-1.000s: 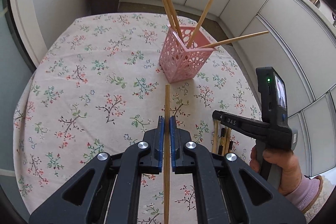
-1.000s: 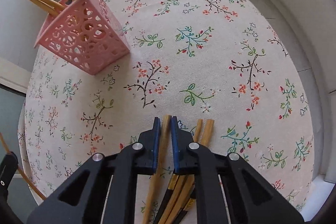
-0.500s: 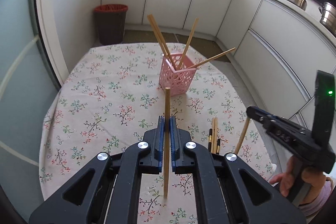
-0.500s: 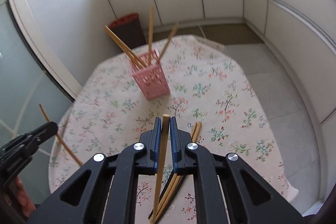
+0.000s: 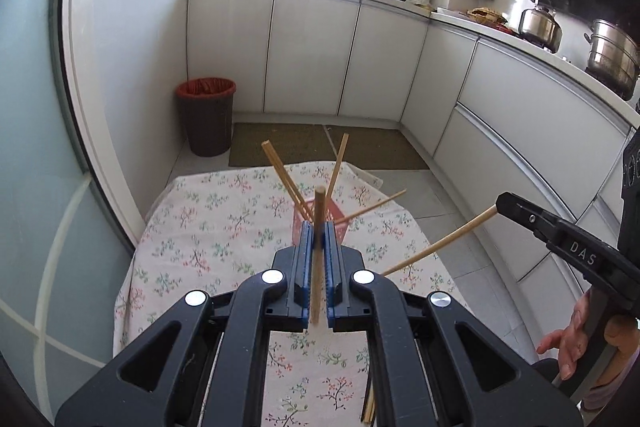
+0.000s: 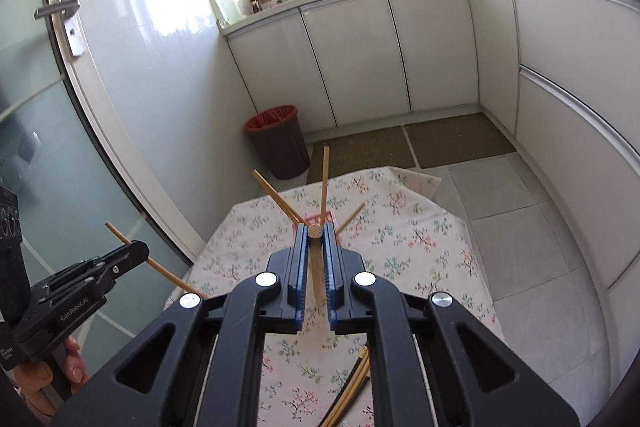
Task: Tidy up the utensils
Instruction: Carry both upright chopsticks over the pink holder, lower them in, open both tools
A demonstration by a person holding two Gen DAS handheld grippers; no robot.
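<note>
left gripper (image 5: pixel 316 239): pinching one wooden chopstick (image 5: pixel 318 259) mid-shaft, jaws pressed onto it, stick running along the finger axis, blunt end forward.
right gripper (image 6: pixel 315 239): same, pinching a second chopstick (image 6: pixel 316 267); its round end face sits right at the fingertips.
pink holder (image 5: pixel 338 223): perforated basket standing on the floral tablecloth (image 5: pixel 208 227), directly ahead of and below both grippers, mostly hidden behind the fingers. Four chopsticks lean in it, fanned out left, up and right.
loose chopsticks (image 6: pixel 352 383): a few lie on the cloth on the near side of the holder, some with dark ends.
cross view: each gripper shows in the other's camera, left (image 6: pixel 120 259) and right (image 5: pixel 516 207), both well above the holder, apart from each other.
step in hand (judgement): carry both sticks over the holder and drop them in.
how to do it well: go one at a time. Tip each stick toward vertical, lower end over the holder's open centre, clear of the fanned sticks. Lower until the tip is inside the rim before letting go.
risk: holder looks light; a sideways knock on the leaning sticks could tip it.
remaining: loose chopsticks near the holder not yet picked up.
</note>
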